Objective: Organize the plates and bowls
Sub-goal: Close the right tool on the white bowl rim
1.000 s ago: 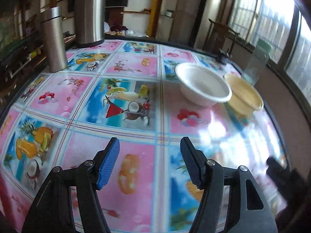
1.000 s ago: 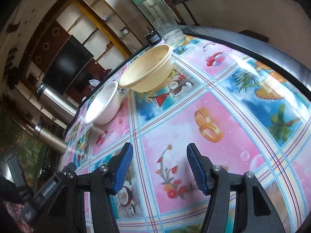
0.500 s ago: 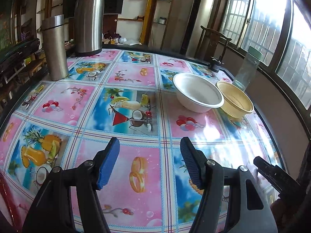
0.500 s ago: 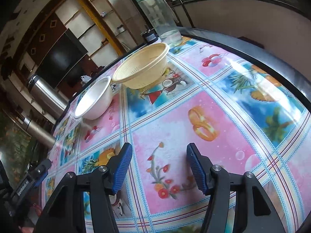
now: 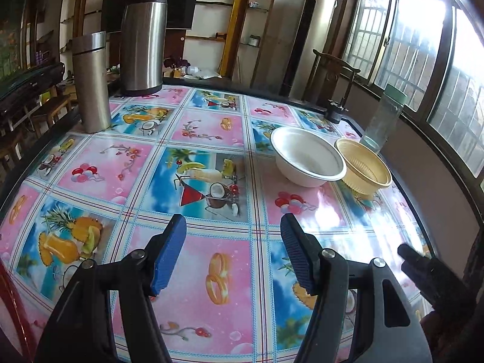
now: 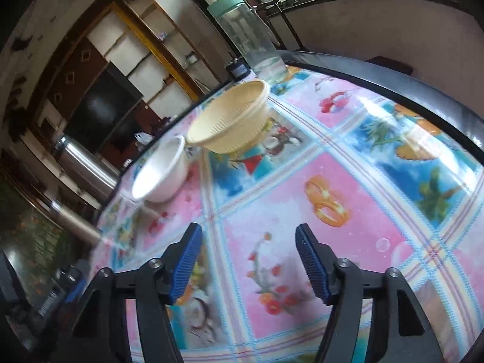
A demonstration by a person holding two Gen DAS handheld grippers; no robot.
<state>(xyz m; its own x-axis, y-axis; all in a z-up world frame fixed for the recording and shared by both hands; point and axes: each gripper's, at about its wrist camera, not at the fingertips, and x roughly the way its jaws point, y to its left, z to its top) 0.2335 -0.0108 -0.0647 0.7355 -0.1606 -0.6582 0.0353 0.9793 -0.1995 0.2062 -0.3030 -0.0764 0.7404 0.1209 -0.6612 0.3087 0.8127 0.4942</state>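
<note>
Both tools hang over the worktop (image 5: 211, 127) with nothing between their blue pads. The left tool (image 5: 233, 254) has its jaws spread wide, and so does the right tool (image 6: 248, 266). The white bowl (image 5: 307, 155) sits upright toward the far right of the worktop, and the yellow strainer bowl (image 5: 363, 166) stands just beside it, the rims close or touching. A clear bottle (image 5: 382, 118) stands behind the strainer near the edge. Two steel flasks (image 5: 142, 39) stand at the far left.
</note>
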